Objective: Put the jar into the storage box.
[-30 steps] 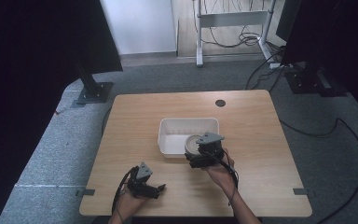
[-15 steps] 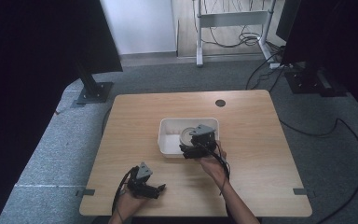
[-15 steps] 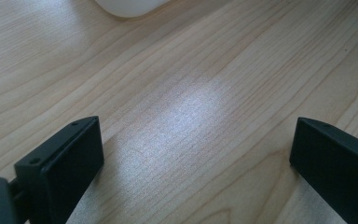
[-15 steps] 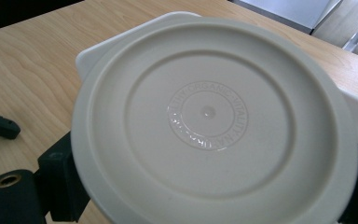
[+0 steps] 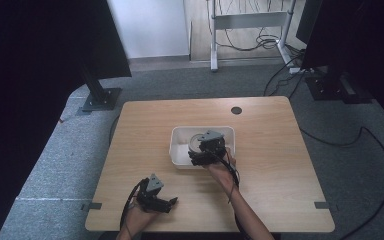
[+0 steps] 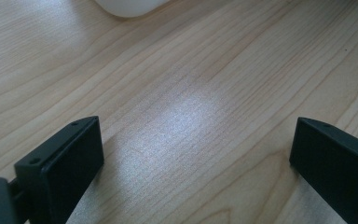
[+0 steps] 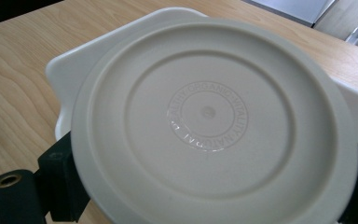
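Observation:
A round off-white plate point(image 7: 209, 116), with a ring of embossed letters facing the camera, is clamped by its rim between the black jaws of my right gripper point(image 7: 212, 186). In the high view the right gripper point(image 5: 206, 150) holds this plate point(image 5: 197, 140) over a white rectangular tub point(image 5: 180, 152) at the middle of the wooden table point(image 5: 280, 150). The tub point(image 7: 70, 70) shows behind the plate. My left gripper point(image 5: 169, 202) rests near the table's front edge, jaws wide apart. Bare wood lies between the left gripper's point(image 6: 193, 158) jaws.
A corner of the white tub point(image 6: 128, 5) shows at the top of the left gripper view. A dark cable hole point(image 5: 236, 110) sits at the table's far edge. Black stands point(image 5: 100, 97) and cables are on the grey floor around the table.
My right gripper has carried the plate away from the person and a little left, from the tub's near right corner to over the tub. The left gripper has stayed put.

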